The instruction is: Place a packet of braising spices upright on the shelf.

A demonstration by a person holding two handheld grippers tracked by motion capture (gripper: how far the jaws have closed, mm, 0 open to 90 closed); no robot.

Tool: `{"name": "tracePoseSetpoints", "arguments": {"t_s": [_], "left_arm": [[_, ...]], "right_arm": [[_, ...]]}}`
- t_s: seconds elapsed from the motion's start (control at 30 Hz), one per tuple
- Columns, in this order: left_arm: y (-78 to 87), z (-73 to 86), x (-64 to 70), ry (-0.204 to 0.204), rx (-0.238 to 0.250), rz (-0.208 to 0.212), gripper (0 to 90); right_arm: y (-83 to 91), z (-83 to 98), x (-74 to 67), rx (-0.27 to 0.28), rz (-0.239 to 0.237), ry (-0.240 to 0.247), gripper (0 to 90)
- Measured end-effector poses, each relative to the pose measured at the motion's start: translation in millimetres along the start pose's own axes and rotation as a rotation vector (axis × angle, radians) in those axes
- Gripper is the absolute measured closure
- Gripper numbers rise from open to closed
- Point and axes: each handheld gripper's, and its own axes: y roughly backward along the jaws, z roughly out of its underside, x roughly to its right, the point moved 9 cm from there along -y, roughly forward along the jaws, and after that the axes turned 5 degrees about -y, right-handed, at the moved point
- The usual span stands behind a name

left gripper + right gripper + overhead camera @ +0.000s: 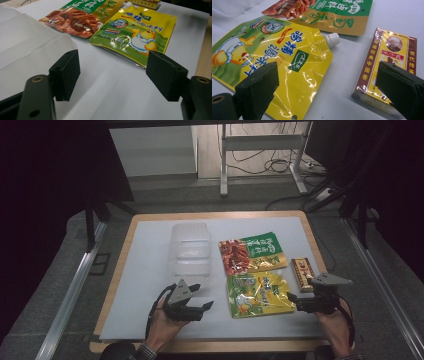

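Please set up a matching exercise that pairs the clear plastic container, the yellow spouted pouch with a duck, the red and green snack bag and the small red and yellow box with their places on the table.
Things:
1. clear plastic container
2. yellow spouted pouch
3. red and green snack bag
4. small red and yellow box

Places:
A. farthest right
B. nearest the person, between the grippers
C. left of the packets
D. directly behind the pouch

Pairs: 1-C, 2-B, 3-D, 4-A

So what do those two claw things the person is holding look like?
Each claw, left and right, is black, with two blocky flat pads and a grey three-cornered plate on top. A dark cable loops from the left one. A checked sleeve cuff shows at the left wrist.
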Motion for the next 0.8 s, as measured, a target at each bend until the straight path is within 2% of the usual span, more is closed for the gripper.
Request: {"name": "tracePoseSetpoints", "arguments": {"t_s": [0.23, 0.43, 0.67, 0.7, 0.8], "left_arm": [[-16.2, -7.2, 6.5, 0.007, -0.012, 0.038, 36.3], [-32.3, -15.1, 13.6, -0.005, -0.018, 0.063, 47.8], [-51.0, -17.8, 19.7, -0.026, -0.042, 0.07, 66.0], [-54.0, -17.5, 20.2, -0.029, -0.048, 0.067, 66.0], [-64.9, -15.0, 21.6, -0.034, -0.071, 0.069, 75.9]], "right_arm": [[0.0, 0.0, 0.3, 0.0, 0.002, 0.002, 5.1], [-0.2, 0.2, 0.6, -0.002, 0.004, 0.003, 5.1], [0.1, 0.0, 0.6, 0.001, -0.001, 0.001, 5.1], [0.0, 0.1, 0.7, 0.0, -0.001, 0.001, 5.1], [0.1, 0.2, 1.0, -0.002, 0.0, 0.001, 5.1]]}}
